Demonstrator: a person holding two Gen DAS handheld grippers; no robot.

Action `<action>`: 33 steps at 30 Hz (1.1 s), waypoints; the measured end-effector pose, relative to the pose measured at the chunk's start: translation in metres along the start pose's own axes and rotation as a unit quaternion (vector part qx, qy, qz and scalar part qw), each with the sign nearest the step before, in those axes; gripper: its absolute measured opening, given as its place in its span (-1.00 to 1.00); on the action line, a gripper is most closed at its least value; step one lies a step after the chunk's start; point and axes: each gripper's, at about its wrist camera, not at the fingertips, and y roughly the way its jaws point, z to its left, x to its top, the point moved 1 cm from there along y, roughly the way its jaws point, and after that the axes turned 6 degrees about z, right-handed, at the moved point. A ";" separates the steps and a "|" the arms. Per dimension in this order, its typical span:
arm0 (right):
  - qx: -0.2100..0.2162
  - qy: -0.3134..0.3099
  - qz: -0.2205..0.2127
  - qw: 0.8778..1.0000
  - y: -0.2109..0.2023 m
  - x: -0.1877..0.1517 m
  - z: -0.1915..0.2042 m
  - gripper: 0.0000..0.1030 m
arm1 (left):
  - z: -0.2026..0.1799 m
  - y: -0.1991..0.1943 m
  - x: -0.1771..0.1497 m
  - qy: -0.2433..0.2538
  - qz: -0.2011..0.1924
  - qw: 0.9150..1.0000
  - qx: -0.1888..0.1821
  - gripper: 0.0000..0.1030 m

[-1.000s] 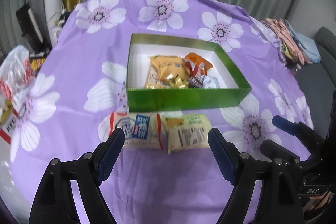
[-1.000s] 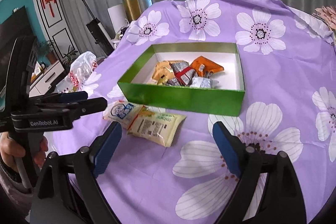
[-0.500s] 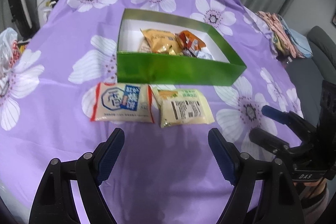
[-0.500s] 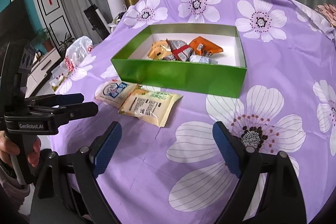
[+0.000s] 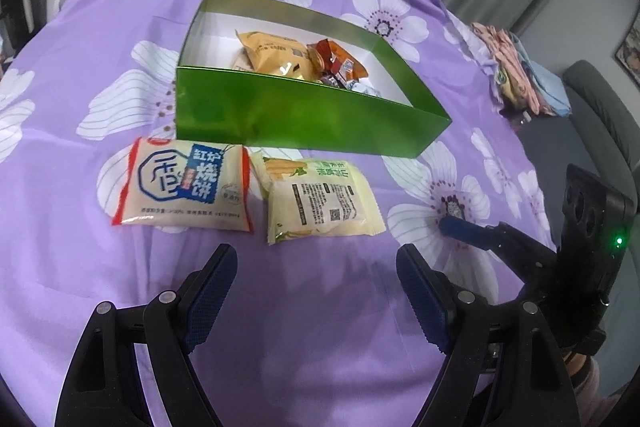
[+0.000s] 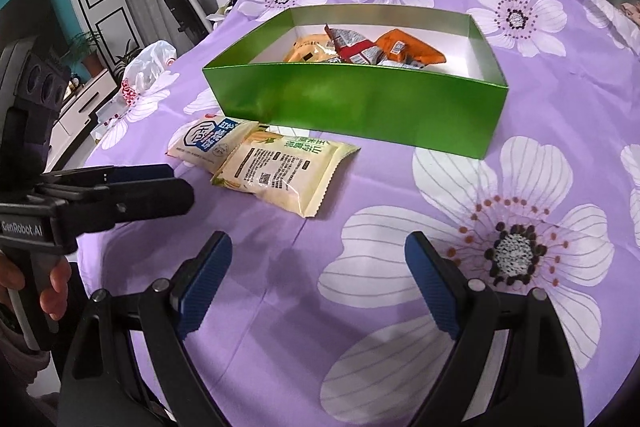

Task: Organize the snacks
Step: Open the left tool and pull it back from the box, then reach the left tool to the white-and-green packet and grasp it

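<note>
The left gripper (image 5: 316,267), jaws wide and empty, was brought down closer to the 2 packets (image 5: 324,203) lying at 6 o'clock of the green box (image 5: 304,119), a pickup seemingly lined up, while the right gripper (image 6: 318,259) was held equally wide and empty.

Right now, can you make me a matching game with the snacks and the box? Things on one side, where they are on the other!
Things:
1. white packet with blue writing
2. pale yellow packet
3. orange packet
4. left hand-held gripper

Places:
A. inside the green box
B. on the cloth, right of its neighbour in the left wrist view
C. open above the purple cloth, holding nothing
D. on the cloth, before the box's left end in the left wrist view

Pairs: 1-D, 2-B, 3-A, 4-C
</note>
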 end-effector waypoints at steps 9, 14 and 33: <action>0.020 -0.005 0.007 1.000 0.019 0.003 0.002 0.64 | 0.002 0.019 0.013 0.023 0.009 1.000 0.007 0.59; 0.031 -0.012 0.014 0.999 0.030 0.007 0.003 0.50 | 0.001 0.027 0.019 0.033 0.014 0.999 0.000 0.51; 0.061 -0.031 0.025 0.997 0.054 0.034 0.008 -0.22 | 0.012 0.046 0.037 0.007 0.037 0.999 -0.024 -0.08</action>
